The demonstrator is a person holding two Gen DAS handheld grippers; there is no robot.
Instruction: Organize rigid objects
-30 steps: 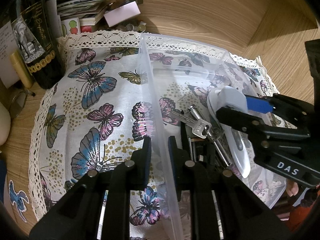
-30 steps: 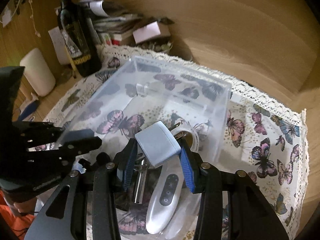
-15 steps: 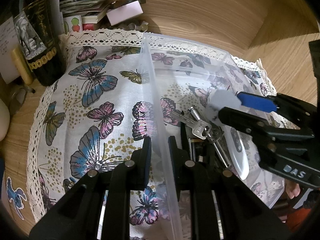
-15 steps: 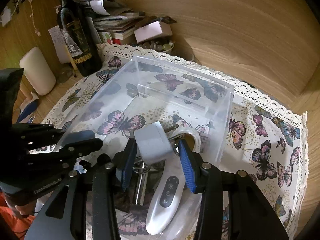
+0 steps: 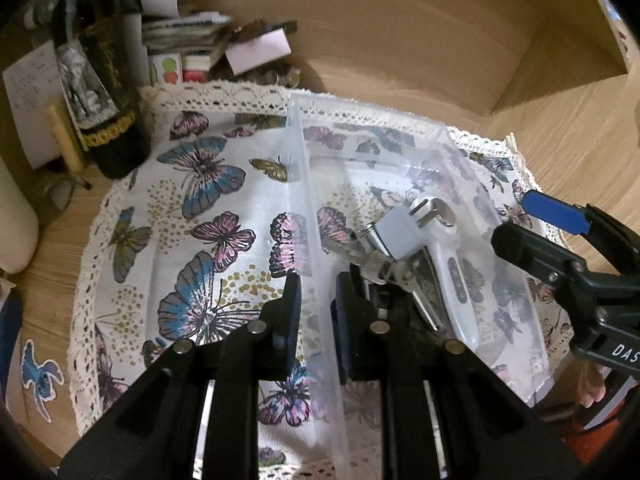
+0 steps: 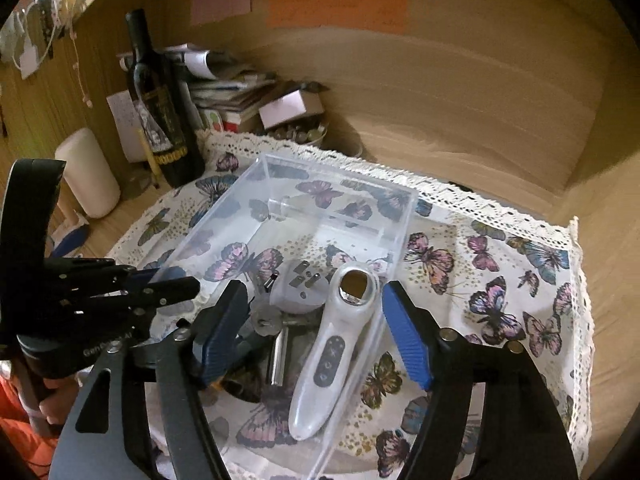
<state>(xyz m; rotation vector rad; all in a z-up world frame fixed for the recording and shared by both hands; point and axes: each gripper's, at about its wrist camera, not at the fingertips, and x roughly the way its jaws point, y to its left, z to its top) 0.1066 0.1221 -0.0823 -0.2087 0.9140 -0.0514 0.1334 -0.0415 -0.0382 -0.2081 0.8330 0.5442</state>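
A clear plastic box (image 6: 400, 216) (image 5: 440, 132) sits on a butterfly cloth. Inside lie a grey plug adapter (image 6: 296, 292) (image 5: 400, 236), a white handheld device (image 6: 332, 352) (image 5: 452, 276), keys (image 6: 264, 320) (image 5: 376, 264) and a metal cylinder (image 6: 278, 360). My left gripper (image 5: 316, 312) is shut on the box's left wall, one finger on each side. My right gripper (image 6: 316, 328) is open and empty, raised above the box's near end, over the items; it also shows in the left wrist view (image 5: 532, 224).
A dark wine bottle (image 6: 160, 112) (image 5: 104, 88), stacked papers and small boxes (image 6: 248, 100) and a white cylinder (image 6: 88, 172) stand at the back left. A wooden wall rises behind. The cloth's lace edge (image 6: 576, 264) ends on the right.
My right gripper opened and let go of the grey plug adapter, which dropped into the box onto the keys. The right gripper then rose and drew back. The left gripper kept its hold.
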